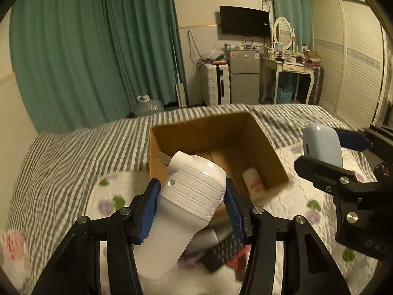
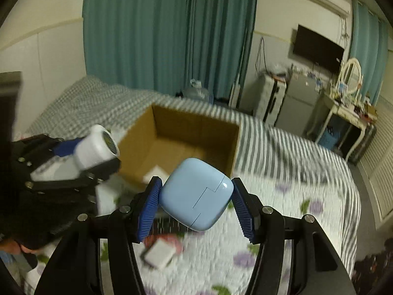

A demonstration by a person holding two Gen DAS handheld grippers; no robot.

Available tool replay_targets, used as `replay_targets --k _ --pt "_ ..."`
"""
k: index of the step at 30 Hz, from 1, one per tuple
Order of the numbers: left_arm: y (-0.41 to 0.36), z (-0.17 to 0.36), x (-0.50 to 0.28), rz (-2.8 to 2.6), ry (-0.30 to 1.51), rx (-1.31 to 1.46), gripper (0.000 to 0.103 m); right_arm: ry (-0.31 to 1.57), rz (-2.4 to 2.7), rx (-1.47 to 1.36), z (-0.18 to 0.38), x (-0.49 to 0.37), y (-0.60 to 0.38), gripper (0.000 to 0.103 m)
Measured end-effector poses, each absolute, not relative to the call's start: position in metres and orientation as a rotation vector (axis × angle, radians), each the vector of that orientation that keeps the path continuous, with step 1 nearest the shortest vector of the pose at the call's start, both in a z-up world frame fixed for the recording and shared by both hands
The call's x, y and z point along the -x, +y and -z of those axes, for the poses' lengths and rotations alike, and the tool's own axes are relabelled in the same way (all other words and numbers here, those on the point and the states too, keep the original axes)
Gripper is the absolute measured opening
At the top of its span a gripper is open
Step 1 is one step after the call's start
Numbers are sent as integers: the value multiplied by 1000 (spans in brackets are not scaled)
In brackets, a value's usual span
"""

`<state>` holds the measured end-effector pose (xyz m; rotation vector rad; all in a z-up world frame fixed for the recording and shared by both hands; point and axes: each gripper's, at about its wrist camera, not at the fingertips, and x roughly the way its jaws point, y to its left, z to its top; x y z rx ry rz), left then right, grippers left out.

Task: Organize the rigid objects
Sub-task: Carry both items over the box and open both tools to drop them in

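My left gripper [image 1: 190, 196] is shut on a white bottle [image 1: 181, 211] with a ribbed cap, held tilted above the bed just before the open cardboard box [image 1: 275, 157]. My right gripper [image 2: 196, 196] is shut on a pale blue rounded case [image 2: 196, 194], held above the quilt near the box's front edge [image 2: 233, 152]. The blue case also shows in the left wrist view [image 1: 321, 147], and the bottle in the right wrist view [image 2: 95, 150]. Inside the box lie a white tube with pink print [image 1: 254, 180] and a flat white item [image 2: 157, 172].
The box stands on a bed with a floral quilt [image 2: 282, 221] and striped sheet [image 1: 73, 152]. A small white square box [image 2: 159, 254] and dark flat items [image 1: 221, 253] lie on the quilt below the grippers. Green curtains, a fridge, a suitcase and a dresser stand beyond the bed.
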<state>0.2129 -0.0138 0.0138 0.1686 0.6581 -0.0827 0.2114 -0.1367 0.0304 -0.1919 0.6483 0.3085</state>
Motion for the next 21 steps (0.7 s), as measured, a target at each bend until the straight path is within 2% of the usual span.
replay_targets --k 5,12,21 --pt "-21 -1 -261 85 675 -216 53 629 -311 195 -31 -263 -128 57" --pt "-27 41 -316 106 741 -240 53 681 -295 183 3 -338 -130 57" --pt "-29 66 -334 100 786 -239 57 746 -289 162 45 -384 -141 58"
